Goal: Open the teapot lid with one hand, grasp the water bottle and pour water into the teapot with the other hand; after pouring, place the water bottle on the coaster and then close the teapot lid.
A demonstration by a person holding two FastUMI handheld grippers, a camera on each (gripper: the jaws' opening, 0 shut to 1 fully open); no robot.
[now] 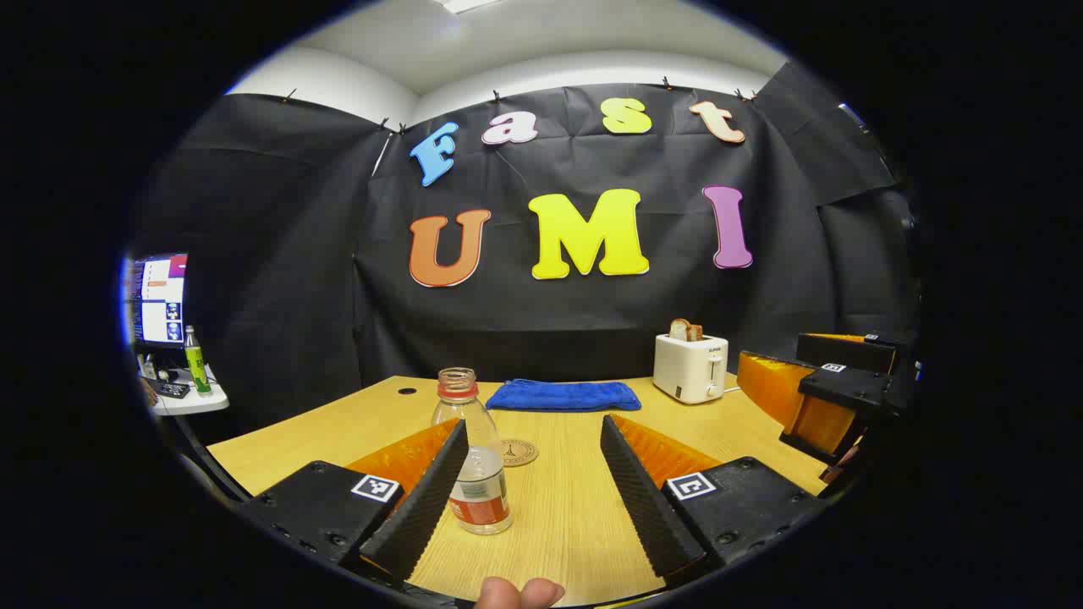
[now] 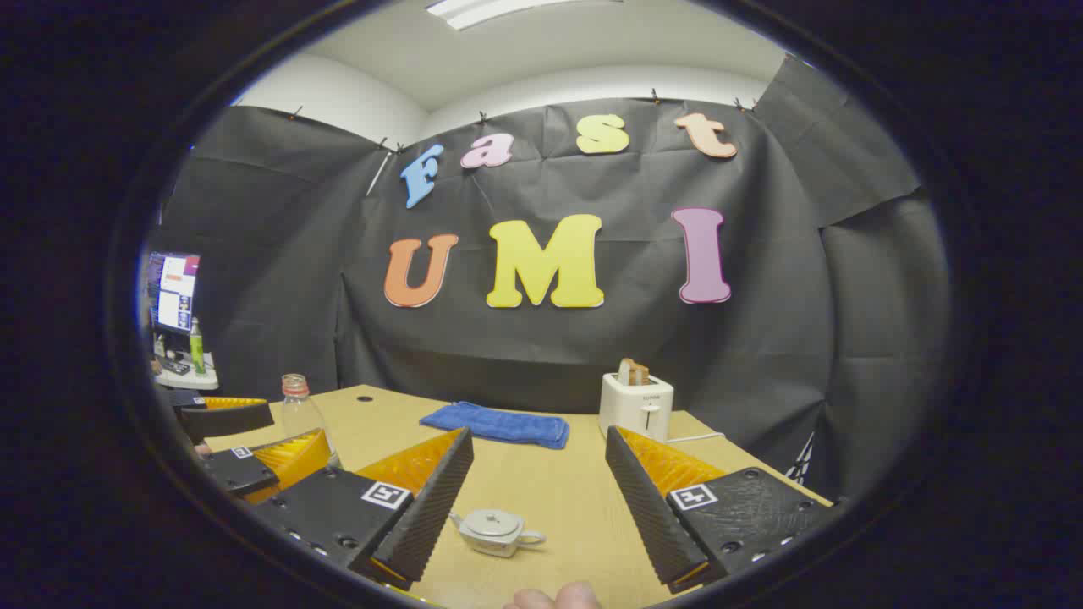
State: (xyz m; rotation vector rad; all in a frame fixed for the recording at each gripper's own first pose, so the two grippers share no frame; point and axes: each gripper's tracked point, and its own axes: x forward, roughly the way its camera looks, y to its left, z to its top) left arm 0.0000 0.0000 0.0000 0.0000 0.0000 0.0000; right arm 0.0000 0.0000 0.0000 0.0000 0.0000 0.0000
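The teapot [image 2: 497, 531] sits on the desk [image 2: 558, 491] just ahead of the right tool [image 2: 541, 507], low between its fingers and nearer the left one, touching neither. Its lid [image 2: 491, 522] looks to be still on. The right tool's fingers stand wide apart, holding nothing.

The water bottle [image 1: 474, 461] stands upright and uncapped just beside the left finger of the left tool [image 1: 533, 499], partly hidden behind it. This tool is also spread wide and empty. The coaster [image 1: 518, 452] lies bare just beyond the bottle.

By my reading nothing is done yet: lifting the lid, pouring, setting the bottle on the coaster and closing all remain.

Farther ahead lie a blue cloth [image 1: 563, 395] and a toaster [image 1: 691, 366].
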